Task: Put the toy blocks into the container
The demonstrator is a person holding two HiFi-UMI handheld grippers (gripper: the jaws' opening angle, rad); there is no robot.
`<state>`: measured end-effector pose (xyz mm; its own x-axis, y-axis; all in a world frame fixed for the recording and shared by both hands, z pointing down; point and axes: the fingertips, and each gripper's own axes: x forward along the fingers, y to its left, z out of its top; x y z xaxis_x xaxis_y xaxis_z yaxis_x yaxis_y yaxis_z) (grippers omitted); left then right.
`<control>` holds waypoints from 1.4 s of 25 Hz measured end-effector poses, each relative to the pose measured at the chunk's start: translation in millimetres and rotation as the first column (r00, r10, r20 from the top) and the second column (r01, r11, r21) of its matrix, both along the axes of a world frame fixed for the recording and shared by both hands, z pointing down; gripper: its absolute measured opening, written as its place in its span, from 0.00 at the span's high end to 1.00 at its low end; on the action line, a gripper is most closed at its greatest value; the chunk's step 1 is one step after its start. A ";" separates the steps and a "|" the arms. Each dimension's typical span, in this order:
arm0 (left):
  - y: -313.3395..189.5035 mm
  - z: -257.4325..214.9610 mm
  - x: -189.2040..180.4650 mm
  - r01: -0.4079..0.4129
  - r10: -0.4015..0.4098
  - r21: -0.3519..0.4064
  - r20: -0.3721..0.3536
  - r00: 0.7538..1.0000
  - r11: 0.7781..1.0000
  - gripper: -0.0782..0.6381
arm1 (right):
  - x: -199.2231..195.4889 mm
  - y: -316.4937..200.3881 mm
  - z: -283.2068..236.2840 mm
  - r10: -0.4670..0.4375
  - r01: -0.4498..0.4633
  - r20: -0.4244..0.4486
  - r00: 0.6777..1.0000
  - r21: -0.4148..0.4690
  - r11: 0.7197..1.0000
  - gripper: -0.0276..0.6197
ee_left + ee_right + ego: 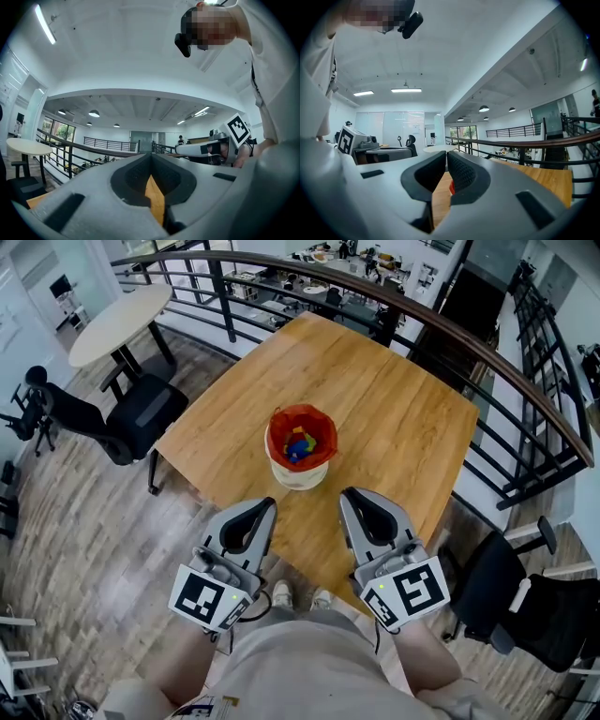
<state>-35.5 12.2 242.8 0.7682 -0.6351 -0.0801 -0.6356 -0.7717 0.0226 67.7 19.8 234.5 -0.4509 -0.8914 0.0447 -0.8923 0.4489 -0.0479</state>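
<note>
head view, centre: colourful plastic toy blocks (300, 444) fill the red-lined white tub (298, 480); lower down, my left claw (266, 506) and right claw (349, 496) are closed, empty. seems finished.

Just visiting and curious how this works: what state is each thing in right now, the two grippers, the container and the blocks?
Left gripper: shut, empty.
Right gripper: shut, empty.
Container: upright, open-topped.
Toy blocks: inside the container.
</note>
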 end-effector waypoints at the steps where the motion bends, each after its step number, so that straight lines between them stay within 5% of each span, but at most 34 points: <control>1: 1.6 -0.2 1.4 -0.001 0.001 0.003 0.008 1.000 1.000 0.87 | 1.0 1.0 -0.4 0.000 0.000 0.000 1.000 0.000 1.000 0.91; 19: 9.4 0.2 11.1 -0.046 0.045 0.018 0.057 0.997 0.999 0.87 | 11.7 7.9 11.1 0.055 -0.055 -0.006 0.998 -0.019 0.998 0.91; 24: 4.0 -2.3 23.5 -0.059 0.057 0.036 0.053 0.997 0.998 0.87 | 20.1 6.4 14.3 0.078 -0.076 -0.136 0.988 0.018 0.997 0.90; 30: -7.5 2.5 46.5 -0.095 0.095 0.020 0.035 0.995 0.995 0.87 | 41.2 -7.6 31.2 0.107 -0.111 -0.179 0.978 -0.015 0.994 0.90; 35: -18.3 16.8 63.0 -0.112 0.113 -0.009 0.044 0.993 0.994 0.87 | 55.0 -18.2 57.7 0.097 -0.118 -0.208 0.973 -0.092 0.989 0.75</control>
<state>27.5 -6.1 259.5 0.8376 -0.5447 -0.0405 -0.5451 -0.8383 0.0014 122.8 1.5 292.2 -0.3248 -0.9201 0.2191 -0.9309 0.3519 0.0981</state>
